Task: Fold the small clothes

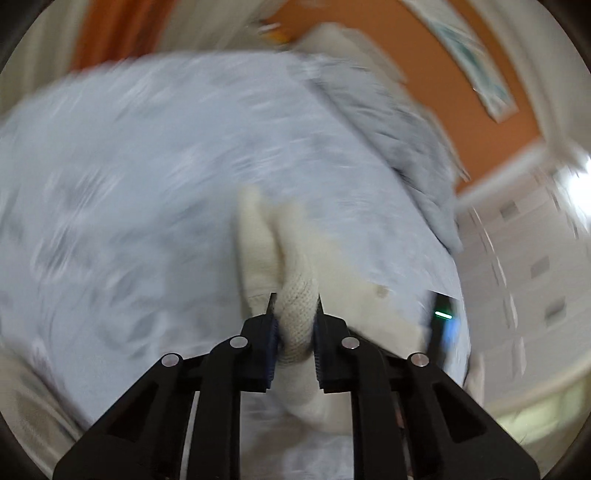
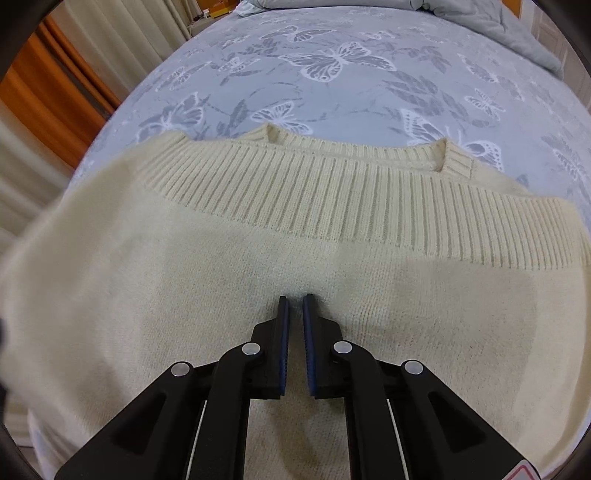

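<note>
A cream knitted sweater point(image 2: 229, 295) lies flat on the bed, its wide ribbed band point(image 2: 332, 192) on the far side in the right wrist view. My right gripper point(image 2: 295, 297) is shut, pointing down at the plain knit in the middle of the sweater, with nothing between its pads. The left wrist view is blurred. In it my left gripper point(image 1: 295, 297) is shut on a bunched fold of the cream sweater point(image 1: 258, 240), and the cloth trails away from the jaws over the sheet.
A pale blue bed sheet point(image 2: 332, 62) with white butterflies covers the bed. A grey duvet point(image 2: 498, 26) is heaped at the far right. An orange curtain point(image 2: 37, 92) hangs at the left. A dark device with a green light point(image 1: 441, 317) shows to the right of the left gripper.
</note>
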Tool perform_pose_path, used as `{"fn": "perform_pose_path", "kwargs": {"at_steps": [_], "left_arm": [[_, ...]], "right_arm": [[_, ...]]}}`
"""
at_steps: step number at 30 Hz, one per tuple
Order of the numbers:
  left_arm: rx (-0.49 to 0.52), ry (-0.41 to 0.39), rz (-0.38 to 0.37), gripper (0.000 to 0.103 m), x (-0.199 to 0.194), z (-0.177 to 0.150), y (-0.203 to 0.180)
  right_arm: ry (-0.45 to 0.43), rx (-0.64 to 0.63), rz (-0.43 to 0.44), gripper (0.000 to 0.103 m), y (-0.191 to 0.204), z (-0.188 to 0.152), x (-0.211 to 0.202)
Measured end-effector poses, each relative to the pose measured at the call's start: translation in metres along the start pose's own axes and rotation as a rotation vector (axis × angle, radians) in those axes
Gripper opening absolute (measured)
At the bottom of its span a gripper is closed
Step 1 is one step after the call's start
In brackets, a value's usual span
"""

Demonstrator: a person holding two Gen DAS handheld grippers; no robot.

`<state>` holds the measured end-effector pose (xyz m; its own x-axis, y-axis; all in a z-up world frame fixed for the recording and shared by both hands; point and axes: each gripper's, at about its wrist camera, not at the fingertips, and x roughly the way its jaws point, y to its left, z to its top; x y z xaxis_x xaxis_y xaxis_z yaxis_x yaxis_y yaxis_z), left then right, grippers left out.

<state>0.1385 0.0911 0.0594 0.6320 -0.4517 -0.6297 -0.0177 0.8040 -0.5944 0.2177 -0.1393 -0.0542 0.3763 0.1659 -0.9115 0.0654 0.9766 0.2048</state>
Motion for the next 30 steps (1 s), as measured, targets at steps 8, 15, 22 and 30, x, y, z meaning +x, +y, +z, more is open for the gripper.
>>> {"fn": "perform_pose_path", "kwargs": {"at_steps": [8,15,22,30], "left_arm": [[0.432,0.138,-0.135,0.014,0.045,-0.061,-0.176],[0.519,0.313,0.005,0.046,0.111,-0.154,-0.177],[0.715,0.151,0.183,0.093,0.06,-0.167,-0.15],[0.552,0.224,0.276,0.093,0.064,-0.142,-0.101]], "right_arm": [[-0.155,0.194,0.13,0.023,-0.105,-0.042,-0.1],[-0.165,0.361,0.059,0.041,-0.202,-0.126,-0.142],[-0.19,0.379,0.256,0.067,-0.181,-0.125,-0.149],[-0.176,0.047,0.201,0.082,-0.08,-0.075,-0.143]]}}
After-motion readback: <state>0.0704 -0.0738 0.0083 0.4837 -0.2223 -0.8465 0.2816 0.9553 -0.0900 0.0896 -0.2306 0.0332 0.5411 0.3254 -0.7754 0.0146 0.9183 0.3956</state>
